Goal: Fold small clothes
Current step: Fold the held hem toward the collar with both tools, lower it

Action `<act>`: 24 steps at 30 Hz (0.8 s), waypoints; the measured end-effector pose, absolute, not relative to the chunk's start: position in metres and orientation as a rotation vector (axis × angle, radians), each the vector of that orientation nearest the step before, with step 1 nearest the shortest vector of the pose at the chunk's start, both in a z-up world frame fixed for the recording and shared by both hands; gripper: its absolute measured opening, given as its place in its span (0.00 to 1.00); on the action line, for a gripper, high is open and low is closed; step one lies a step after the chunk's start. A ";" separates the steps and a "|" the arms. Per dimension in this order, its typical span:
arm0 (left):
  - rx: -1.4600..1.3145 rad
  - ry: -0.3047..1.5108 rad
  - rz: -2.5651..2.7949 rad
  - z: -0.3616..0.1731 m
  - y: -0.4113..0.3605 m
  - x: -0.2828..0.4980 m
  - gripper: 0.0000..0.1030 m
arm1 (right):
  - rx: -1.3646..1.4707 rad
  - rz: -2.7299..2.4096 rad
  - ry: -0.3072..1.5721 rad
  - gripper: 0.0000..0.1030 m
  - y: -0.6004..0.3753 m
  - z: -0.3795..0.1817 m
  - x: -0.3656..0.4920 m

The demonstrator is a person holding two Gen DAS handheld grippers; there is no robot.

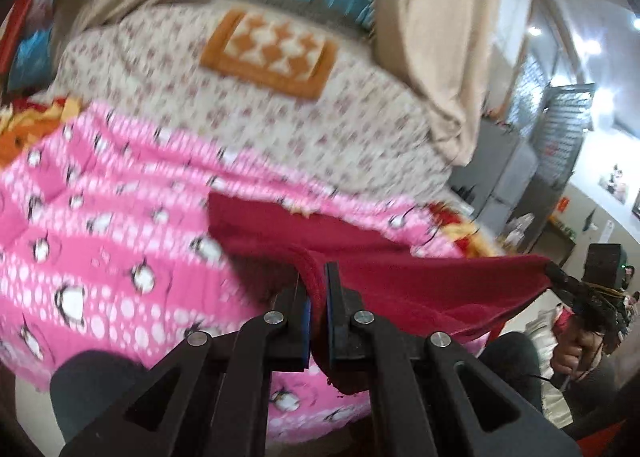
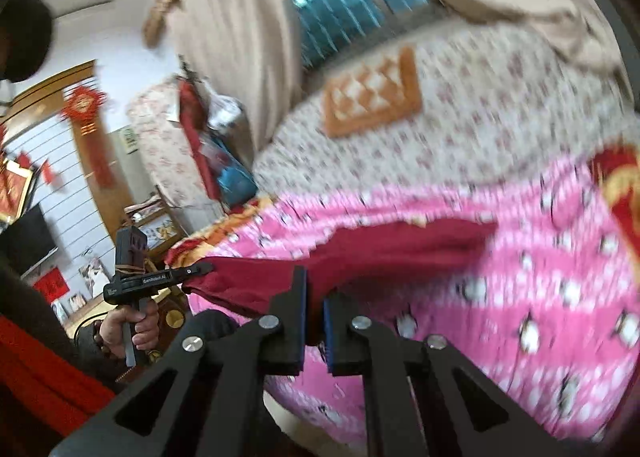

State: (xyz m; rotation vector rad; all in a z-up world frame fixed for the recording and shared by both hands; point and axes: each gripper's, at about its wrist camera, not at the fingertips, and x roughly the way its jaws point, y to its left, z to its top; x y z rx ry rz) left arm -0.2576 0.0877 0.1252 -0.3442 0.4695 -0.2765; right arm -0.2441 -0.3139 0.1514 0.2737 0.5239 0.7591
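A dark red garment hangs stretched between my two grippers above the bed, with its far part still lying on the pink blanket. In the left wrist view my left gripper is shut on a rolled edge of the red cloth. My right gripper pinches the other corner at the far right, with a hand on its grip. In the right wrist view my right gripper is shut on the garment. There my left gripper clamps the left corner. Both views are blurred by motion.
A pink penguin-print blanket covers the near bed, over a floral sheet. A folded orange and white checked cloth lies farther back. Beige curtains hang behind. A television and a wooden door stand at the left.
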 end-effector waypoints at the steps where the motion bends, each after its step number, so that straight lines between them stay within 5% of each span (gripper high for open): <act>1: -0.343 0.460 -0.277 0.129 0.088 -0.255 0.00 | 0.284 0.759 0.513 0.06 -0.316 0.157 -0.242; 12: -0.428 0.622 -0.105 0.119 0.098 -0.078 0.00 | 0.503 0.508 0.703 0.06 -0.328 0.112 -0.080; 24: -0.373 0.861 0.092 0.000 0.108 0.081 0.00 | 0.536 0.216 1.037 0.07 -0.304 -0.019 0.084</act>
